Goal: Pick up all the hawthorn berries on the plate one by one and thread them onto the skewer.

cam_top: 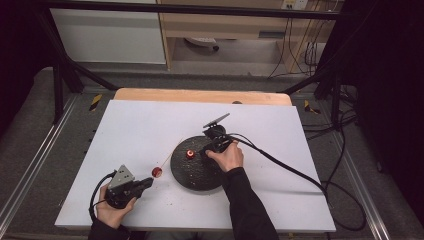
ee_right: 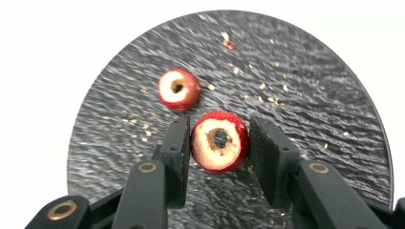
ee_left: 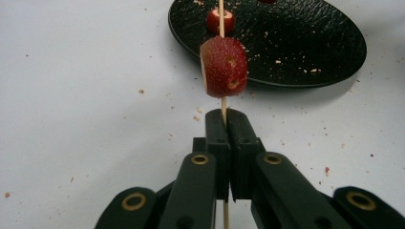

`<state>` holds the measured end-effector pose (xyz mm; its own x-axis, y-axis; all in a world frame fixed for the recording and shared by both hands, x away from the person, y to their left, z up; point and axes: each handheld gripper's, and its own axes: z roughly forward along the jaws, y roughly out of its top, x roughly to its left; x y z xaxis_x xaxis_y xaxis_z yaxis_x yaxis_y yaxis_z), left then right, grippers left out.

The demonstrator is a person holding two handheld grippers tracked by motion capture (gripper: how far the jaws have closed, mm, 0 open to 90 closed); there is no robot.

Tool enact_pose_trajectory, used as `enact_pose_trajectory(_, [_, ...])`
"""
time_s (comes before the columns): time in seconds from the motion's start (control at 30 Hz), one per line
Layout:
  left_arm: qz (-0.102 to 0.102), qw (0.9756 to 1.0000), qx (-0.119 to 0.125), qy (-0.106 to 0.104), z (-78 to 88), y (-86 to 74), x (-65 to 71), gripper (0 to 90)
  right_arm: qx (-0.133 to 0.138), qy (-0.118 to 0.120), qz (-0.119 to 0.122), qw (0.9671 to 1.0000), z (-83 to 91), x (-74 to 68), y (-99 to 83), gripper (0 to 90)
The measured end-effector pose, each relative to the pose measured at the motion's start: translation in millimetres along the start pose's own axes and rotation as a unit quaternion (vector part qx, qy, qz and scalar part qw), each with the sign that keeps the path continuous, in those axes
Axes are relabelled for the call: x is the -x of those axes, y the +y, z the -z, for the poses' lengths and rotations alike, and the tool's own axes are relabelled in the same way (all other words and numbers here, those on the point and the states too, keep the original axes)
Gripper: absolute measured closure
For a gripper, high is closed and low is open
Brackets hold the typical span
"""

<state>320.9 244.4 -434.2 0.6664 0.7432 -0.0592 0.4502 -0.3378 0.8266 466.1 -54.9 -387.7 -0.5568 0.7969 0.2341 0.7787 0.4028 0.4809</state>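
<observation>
Left gripper (ee_left: 224, 119) clamps the skewer (ee_left: 221, 19), one fruit (ee_left: 223, 67) threaded. Right gripper (ee_right: 218, 143) jaws pinch a cored fruit (ee_right: 219, 141) on the plate (ee_right: 325, 119) near the table's centre. Lift it squarely; align its hole with the skewer tip.

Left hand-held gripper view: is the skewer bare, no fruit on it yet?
No: one red fruit piece is already threaded on the skewer just beyond the shut left hand-held gripper.

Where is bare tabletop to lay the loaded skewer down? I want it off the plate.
Bare patches: the white table left of the black plate, and its right side beyond the right gripper. It is crowded around the plate, with fruit pieces.
</observation>
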Motion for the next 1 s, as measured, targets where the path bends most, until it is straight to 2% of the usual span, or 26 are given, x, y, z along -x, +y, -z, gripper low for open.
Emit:
enact_pose_trajectory(0.23, [-0.004,1.0,-0.002,-0.002,-0.8,0.4,1.8,88.0,0.057,0.033,-0.004,0.9978,12.3,0.1,-15.1,61.0])
enact_pose_trajectory(0.37, [-0.004,1.0,0.001,-0.001,-0.3,0.4,2.4,88.0,0.092,0.053,-0.007,0.9943,17.0,2.8,-27.6,61.0])
enact_pose_trajectory(0.53, [-0.004,1.0,0.002,-0.002,-0.3,0.6,3.4,88.0,0.146,0.084,-0.027,0.9854,22.7,5.7,-47.9,61.0])
enact_pose_trajectory(0.7, [-0.005,1.0,0.002,-0.002,-0.6,0.8,5.0,88.0,0.196,0.105,-0.043,0.9741,24.5,6.6,-65.0,61.1])
enact_pose_trajectory(1.0, [-0.007,1.0,0.004,-0.005,-3.2,1.4,9.0,88.0,0.278,0.13,-0.071,0.9489,16.2,5.8,-85.3,61.1])
